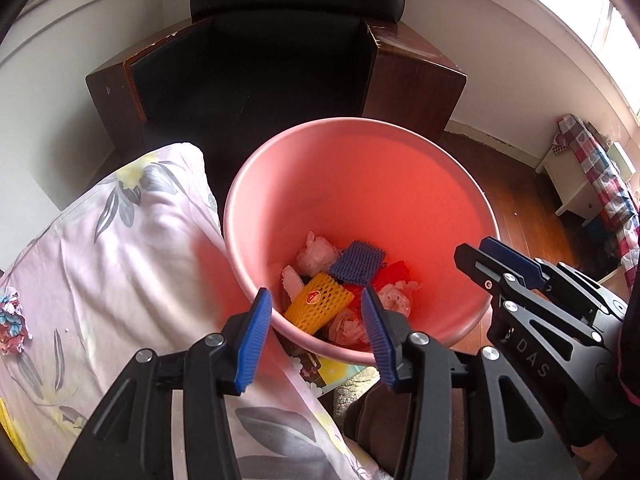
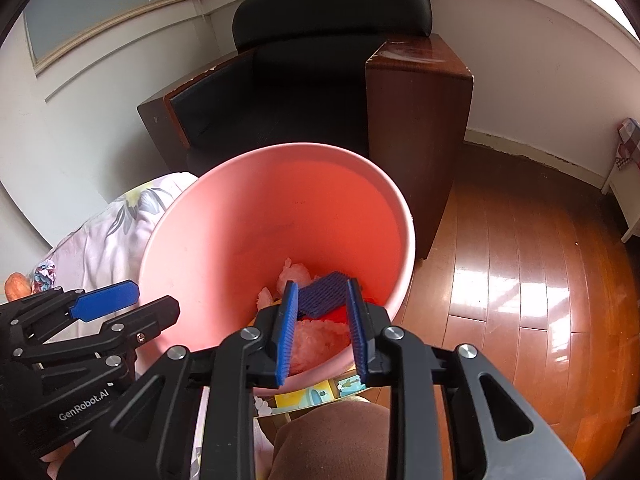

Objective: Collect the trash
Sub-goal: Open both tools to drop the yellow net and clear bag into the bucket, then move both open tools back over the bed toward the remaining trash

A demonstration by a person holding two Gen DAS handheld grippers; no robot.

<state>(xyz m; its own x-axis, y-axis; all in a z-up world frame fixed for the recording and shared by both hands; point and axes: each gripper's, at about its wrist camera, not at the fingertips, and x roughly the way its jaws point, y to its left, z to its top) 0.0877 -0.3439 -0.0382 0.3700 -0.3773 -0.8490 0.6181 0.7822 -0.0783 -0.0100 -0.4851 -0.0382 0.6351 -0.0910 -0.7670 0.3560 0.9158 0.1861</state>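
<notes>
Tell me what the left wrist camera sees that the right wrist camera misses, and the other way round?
Only the left wrist view shows the yellow foam fruit net in the pink bin, a crumpled patterned wrapper on the floral bedding, and a checked cloth far right.

Only the right wrist view shows the window and a wide stretch of glossy wooden floor.

Both show the pink bin with the purple foam net and crumpled plastic inside, the black armchair, the floral bedding, and both open, empty hand-held grippers, left and right.
</notes>
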